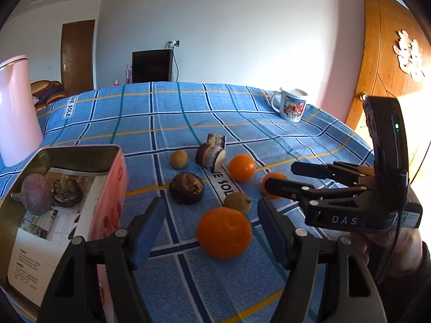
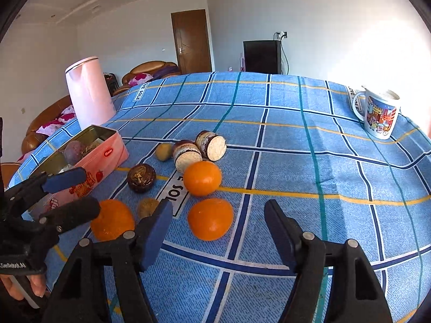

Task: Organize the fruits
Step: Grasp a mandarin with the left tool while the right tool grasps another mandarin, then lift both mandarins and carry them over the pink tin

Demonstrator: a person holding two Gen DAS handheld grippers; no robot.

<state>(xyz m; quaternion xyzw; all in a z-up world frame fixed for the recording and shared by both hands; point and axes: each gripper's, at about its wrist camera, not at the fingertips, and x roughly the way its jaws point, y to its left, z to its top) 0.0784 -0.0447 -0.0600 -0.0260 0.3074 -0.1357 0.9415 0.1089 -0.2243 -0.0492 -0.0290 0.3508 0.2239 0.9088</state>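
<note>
Left wrist view, listed outward from the camera, places taken from the pink tin (image 1: 107, 188).

Left gripper (image 1: 207, 231): blue-padded fingers (image 1: 146, 231) apart, nothing between the pads; they stand over the blue checked cloth of the tabletop (image 1: 269, 123).

Nearest orange (image 1: 224, 232): on the cloth just right of the tin's near corner, lying ahead of the parted fingers, not touched.

Tin: open, at the left, holding a purple fruit (image 1: 36, 195) and a dark round fruit (image 1: 67, 192) side by side on printed paper.

Right gripper (image 1: 280, 180): enters from the right, held by a hand (image 1: 404, 250); fingers apart, empty, with a second orange (image 1: 272, 185) partly hidden behind the lower finger.

Small brown fruit (image 1: 237, 202): just beyond the nearest orange.

Dark wrinkled fruit (image 1: 186, 187): right of the tin's far corner, on its own.

Third orange (image 1: 242, 167): farther right of the tin.

Cut pieces with white faces (image 1: 211, 156): behind the dark wrinkled fruit, next to a tan round fruit (image 1: 178, 159).

Pink jug (image 1: 16, 113): behind the tin at the left edge.

Printed mug (image 1: 292, 106): far right, at the tabletop's back edge.

Right wrist view confirms the right gripper (image 2: 218, 231) with fingers apart and empty, an orange (image 2: 210, 218) ahead between them, untouched. The left gripper (image 2: 78, 191) shows at the left, just in front of the tin (image 2: 102, 161), fingers likewise apart.
</note>
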